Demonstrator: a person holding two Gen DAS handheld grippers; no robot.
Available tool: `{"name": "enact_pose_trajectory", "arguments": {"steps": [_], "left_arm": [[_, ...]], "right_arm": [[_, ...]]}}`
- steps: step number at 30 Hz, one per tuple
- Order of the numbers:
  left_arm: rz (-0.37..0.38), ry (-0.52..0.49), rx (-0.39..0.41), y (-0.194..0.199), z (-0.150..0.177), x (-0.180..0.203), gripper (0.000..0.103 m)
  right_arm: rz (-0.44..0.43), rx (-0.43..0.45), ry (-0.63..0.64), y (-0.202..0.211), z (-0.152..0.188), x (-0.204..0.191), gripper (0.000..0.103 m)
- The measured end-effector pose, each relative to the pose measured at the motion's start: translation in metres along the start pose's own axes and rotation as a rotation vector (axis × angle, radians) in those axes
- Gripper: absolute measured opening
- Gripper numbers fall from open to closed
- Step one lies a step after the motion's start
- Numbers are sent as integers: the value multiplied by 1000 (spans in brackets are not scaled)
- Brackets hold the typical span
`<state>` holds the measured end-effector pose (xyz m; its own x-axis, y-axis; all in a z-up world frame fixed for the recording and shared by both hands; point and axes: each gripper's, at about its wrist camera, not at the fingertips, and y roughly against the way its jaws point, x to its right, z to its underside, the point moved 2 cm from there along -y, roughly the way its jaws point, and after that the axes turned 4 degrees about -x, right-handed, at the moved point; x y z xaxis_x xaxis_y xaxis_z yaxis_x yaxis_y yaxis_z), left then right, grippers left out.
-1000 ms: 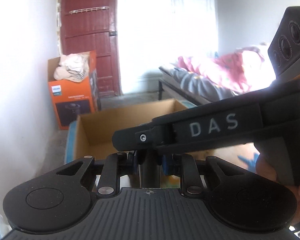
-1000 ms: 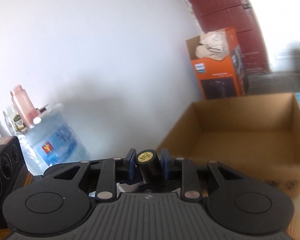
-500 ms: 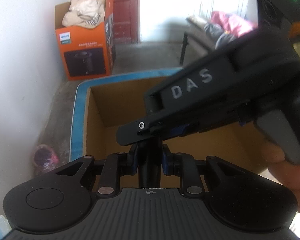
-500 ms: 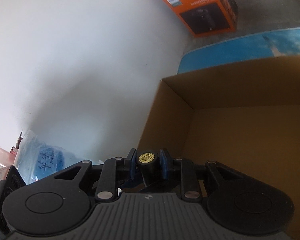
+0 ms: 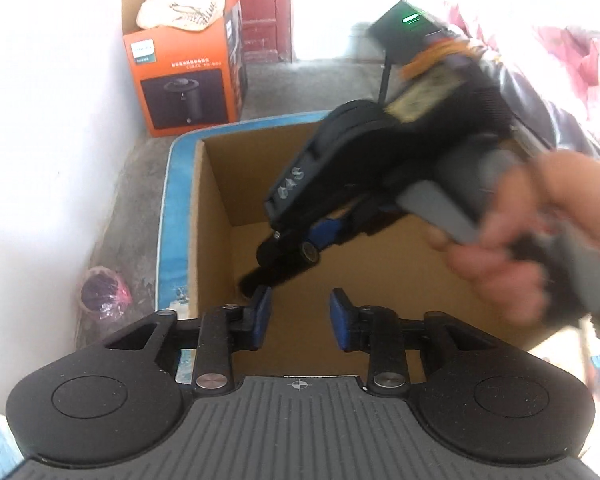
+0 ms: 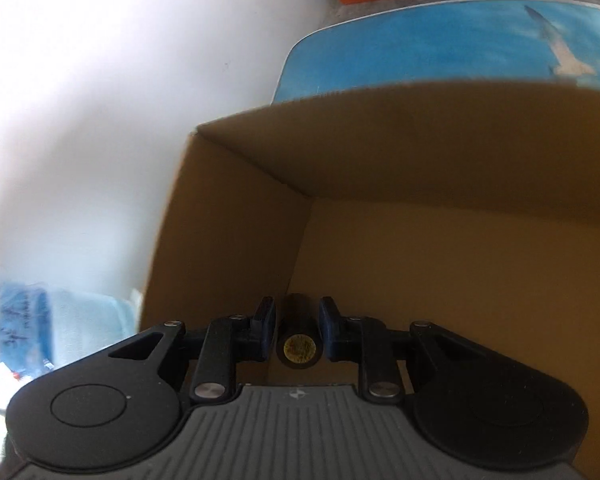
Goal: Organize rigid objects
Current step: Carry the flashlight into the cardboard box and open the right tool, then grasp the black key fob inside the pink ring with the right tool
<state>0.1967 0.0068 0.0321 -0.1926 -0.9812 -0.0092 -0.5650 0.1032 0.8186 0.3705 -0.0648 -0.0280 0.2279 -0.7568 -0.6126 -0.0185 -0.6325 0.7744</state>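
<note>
left gripper (image 5: 300, 314) over the cardboard box (image 5: 216, 184), its jaws just opened and now empty, its black cylinder gone from between them; right gripper (image 6: 296, 326) clamps the yellow-capped cylinder (image 6: 299, 346), likely next to drop

cardboard box (image 5: 214, 184): matt brown card | left gripper (image 5: 300, 322): matt black plastic, ribbed | black cylinder (image 6: 299, 334): smooth, yellow end label
</note>
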Motion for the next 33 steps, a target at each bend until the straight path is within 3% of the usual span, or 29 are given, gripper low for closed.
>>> {"name": "enact_pose_trajectory", "arguments": {"steps": [4,6,7,8,14,18,23,27,33], "left_arm": [[-14,-2,60,23,9,2,39],[-12,8,94,35,16,0,41],[-9,16,111,40,19,-1,43],[-3,26,126,47,21,-2,44],[68,70,221,85,38,-2,51],[130,83,283,101,52,-7,59],[241,48,327,110,76,9,61],[352,-1,273,92,92,29,61],[388,-87,159,56,114,74,61]], "right_arm": [[41,50,-2,0,-19,-4,30],[34,82,-31,8,-23,-3,42],[19,104,-37,15,-23,-3,58],[5,130,-38,24,-21,-4,64],[-81,219,-22,98,7,-6,65],[-144,311,32,156,63,-14,65],[-177,441,77,210,159,-10,65],[-141,534,49,216,230,12,63],[-94,557,-99,185,299,56,53]]}}
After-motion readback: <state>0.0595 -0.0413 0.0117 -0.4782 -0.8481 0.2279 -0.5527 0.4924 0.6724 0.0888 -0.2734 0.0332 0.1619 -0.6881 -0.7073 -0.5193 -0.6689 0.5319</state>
